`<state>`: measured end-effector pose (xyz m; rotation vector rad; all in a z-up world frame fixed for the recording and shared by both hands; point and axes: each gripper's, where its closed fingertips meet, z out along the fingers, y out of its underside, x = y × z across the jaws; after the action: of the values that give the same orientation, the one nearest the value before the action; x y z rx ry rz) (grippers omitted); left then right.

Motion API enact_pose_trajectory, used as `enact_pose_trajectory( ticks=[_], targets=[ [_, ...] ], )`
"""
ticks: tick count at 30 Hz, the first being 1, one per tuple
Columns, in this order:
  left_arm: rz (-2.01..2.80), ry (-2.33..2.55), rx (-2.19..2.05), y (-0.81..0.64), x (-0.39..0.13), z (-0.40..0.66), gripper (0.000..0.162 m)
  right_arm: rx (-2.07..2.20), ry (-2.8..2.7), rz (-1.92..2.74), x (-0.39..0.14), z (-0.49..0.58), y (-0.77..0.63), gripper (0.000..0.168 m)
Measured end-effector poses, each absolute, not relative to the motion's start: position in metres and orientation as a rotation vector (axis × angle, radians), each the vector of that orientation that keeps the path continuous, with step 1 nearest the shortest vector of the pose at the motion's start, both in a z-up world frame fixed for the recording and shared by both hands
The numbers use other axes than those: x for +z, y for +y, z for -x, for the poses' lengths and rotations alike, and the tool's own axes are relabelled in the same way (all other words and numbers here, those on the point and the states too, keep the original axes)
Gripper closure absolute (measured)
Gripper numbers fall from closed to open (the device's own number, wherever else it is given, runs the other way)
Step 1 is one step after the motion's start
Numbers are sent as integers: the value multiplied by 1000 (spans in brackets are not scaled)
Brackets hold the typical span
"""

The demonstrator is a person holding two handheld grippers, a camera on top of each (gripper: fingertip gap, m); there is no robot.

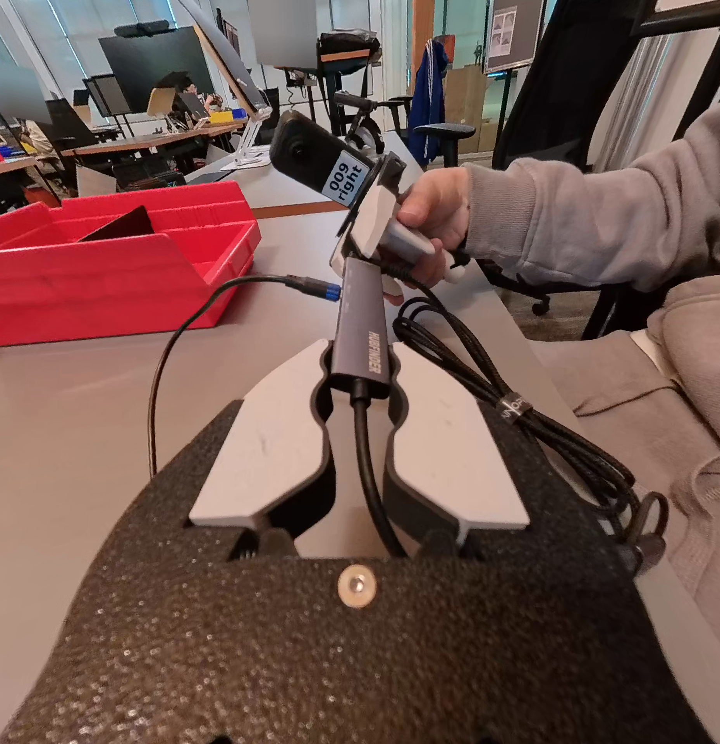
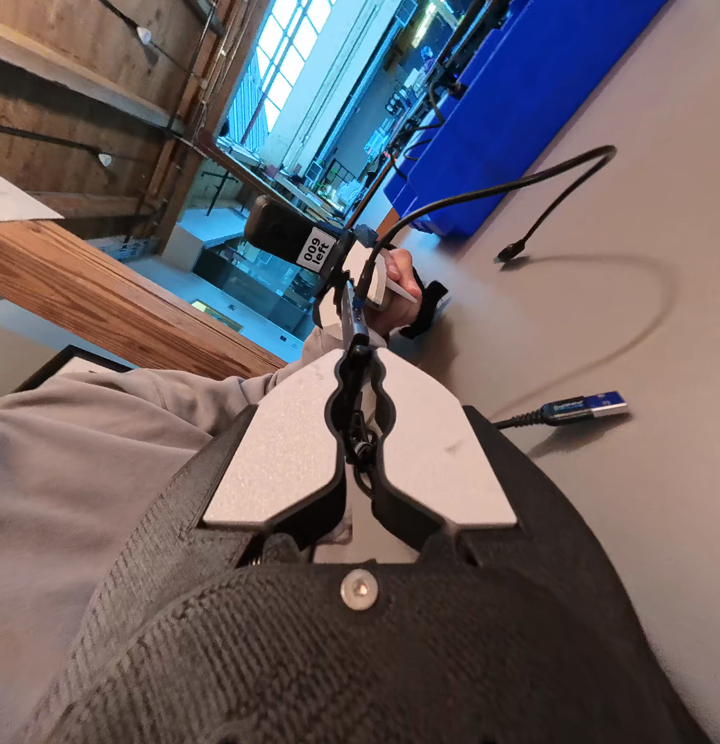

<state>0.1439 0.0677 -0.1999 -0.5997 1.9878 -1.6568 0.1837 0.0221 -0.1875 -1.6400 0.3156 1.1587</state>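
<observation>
Holding item: USB hub (image 1: pixel 360 338), slim grey bar, kept in the air over the grey table (image 1: pixel 68 402) between your two tools.

- Left gripper (image 1: pixel 358 350): fingers closed on the hub's near end, where its own black lead comes out and runs back between them.
- Right gripper (image 2: pixel 356 356): fingers closed about the hub's far end. A braided lead runs back between them, and whether the pads bear on the hub body or on a plug there cannot be told.
- Black cable (image 1: pixel 181 322): one end, a blue-ringed plug (image 1: pixel 330 290), is seated in the hub's side. The other end (image 2: pixel 507 255) lies loose on the table, connected to nothing.
- Braided cable bundle (image 1: pixel 491 386): strapped coil, hanging beside the hub below your right hand (image 1: pixel 434 217).
- Blue USB plug (image 2: pixel 591 406): on a braided lead, lying flat on the table, unplugged, well apart from the hub.
- Red bin (image 1: pixel 108 282): on the table to the left.
- Blue bin (image 2: pixel 531 100): at the table's far side.
</observation>
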Motion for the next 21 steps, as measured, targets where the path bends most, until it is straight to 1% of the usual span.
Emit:
enact_pose_trajectory(
  ticks=[8, 13, 21],
  targets=[
    [616, 1991, -1646, 69, -201, -145, 138, 1270, 402, 1644, -191, -184, 23, 160],
    [601, 1997, -1591, 64, -204, -149, 139, 1281, 339, 1866, -194, -186, 15, 160],
    [546, 1952, -1507, 57, -180, -149, 139, 1170, 115, 2140, -168, -189, 5, 159]
  ],
)
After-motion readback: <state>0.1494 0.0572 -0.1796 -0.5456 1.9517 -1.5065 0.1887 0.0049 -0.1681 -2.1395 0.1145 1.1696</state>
